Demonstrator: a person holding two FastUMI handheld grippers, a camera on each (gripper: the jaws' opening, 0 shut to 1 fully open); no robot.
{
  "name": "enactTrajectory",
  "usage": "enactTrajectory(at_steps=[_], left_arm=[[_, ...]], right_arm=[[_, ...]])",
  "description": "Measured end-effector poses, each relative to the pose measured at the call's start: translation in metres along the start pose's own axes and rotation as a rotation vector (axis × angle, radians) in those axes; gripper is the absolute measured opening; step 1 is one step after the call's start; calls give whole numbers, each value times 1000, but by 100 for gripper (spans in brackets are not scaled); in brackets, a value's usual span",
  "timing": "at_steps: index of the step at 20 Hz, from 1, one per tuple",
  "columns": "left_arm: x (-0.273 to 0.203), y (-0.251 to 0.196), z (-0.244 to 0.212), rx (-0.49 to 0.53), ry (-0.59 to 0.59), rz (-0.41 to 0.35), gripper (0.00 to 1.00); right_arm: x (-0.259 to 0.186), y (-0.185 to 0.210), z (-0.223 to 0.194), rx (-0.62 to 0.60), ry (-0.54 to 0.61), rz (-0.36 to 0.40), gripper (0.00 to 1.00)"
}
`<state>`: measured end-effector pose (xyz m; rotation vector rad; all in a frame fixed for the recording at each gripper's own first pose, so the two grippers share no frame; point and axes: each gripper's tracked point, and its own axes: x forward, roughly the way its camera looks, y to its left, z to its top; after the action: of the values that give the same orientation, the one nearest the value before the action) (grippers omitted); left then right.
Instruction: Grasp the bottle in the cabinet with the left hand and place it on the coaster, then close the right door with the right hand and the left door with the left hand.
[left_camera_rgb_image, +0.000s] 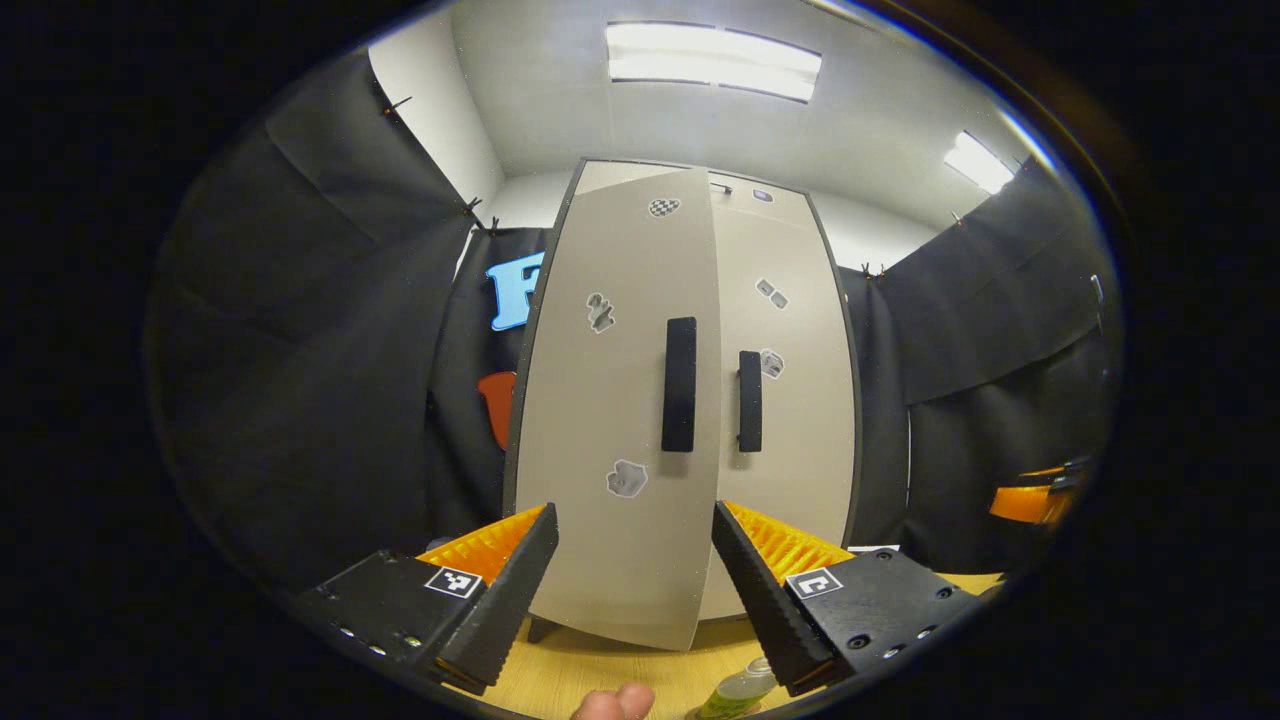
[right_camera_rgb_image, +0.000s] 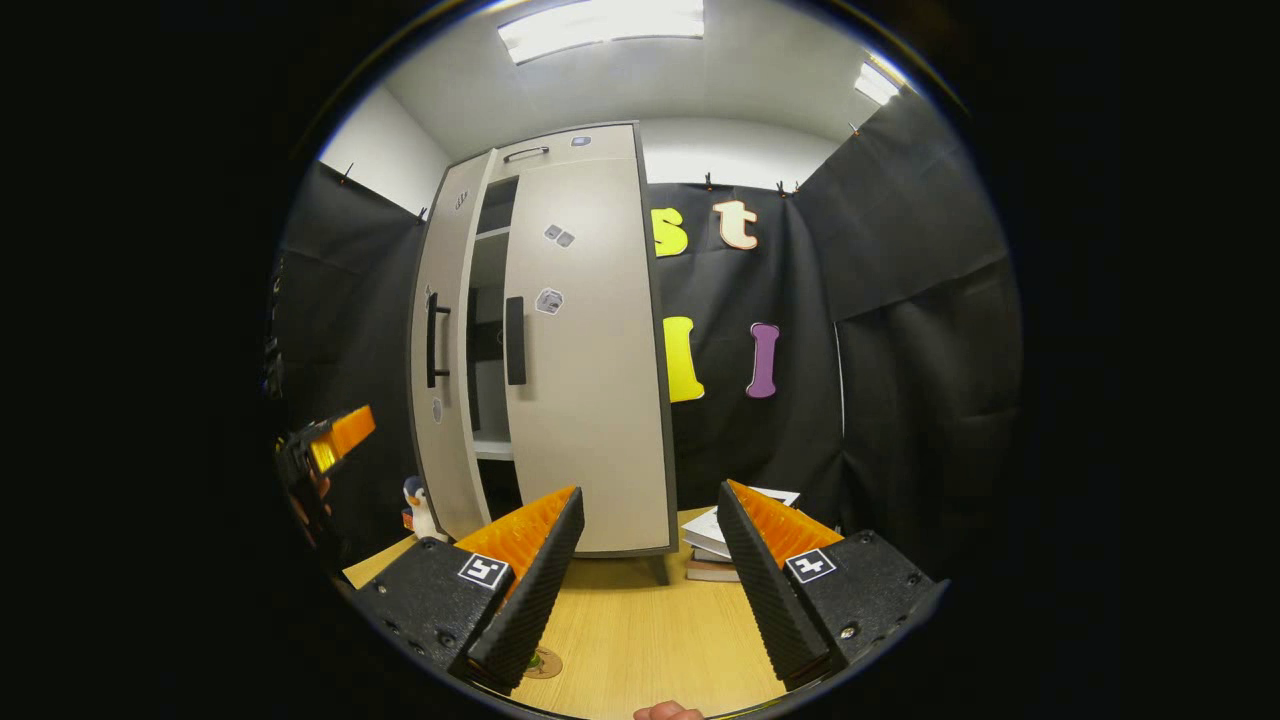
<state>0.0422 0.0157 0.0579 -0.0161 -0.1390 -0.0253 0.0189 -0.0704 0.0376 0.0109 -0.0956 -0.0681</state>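
Left gripper view: bottle (left_camera_rgb_image: 738, 690) at table's (left_camera_rgb_image: 600, 680) near edge, probably upright; left gripper (left_camera_rgb_image: 632, 585) and right gripper (right_camera_rgb_image: 645, 580) both spread, empty; left door (left_camera_rgb_image: 615, 400) ajar.

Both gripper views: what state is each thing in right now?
Grey cabinet's right door: shut.
Grey cabinet's left door: ajar, shelves visible in the gap.
Clear plastic bottle: out of the cabinet, on the wooden table.
Left gripper: open, empty.
Right gripper: open, empty.
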Motion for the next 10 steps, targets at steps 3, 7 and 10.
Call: enactTrajectory(at_steps=[3, 7, 10], left_arm=[[-17, -6, -15, 12, 16, 24, 94], [-35, -9, -38, 16, 73, 33, 99], [-39, -8, -43, 8, 89, 38, 99]], right_arm=[[-3, -2, 0, 16, 3, -4, 83], [-4, -2, -4, 32, 14, -6, 83], [-3, 0, -5, 47, 21, 2, 83]])
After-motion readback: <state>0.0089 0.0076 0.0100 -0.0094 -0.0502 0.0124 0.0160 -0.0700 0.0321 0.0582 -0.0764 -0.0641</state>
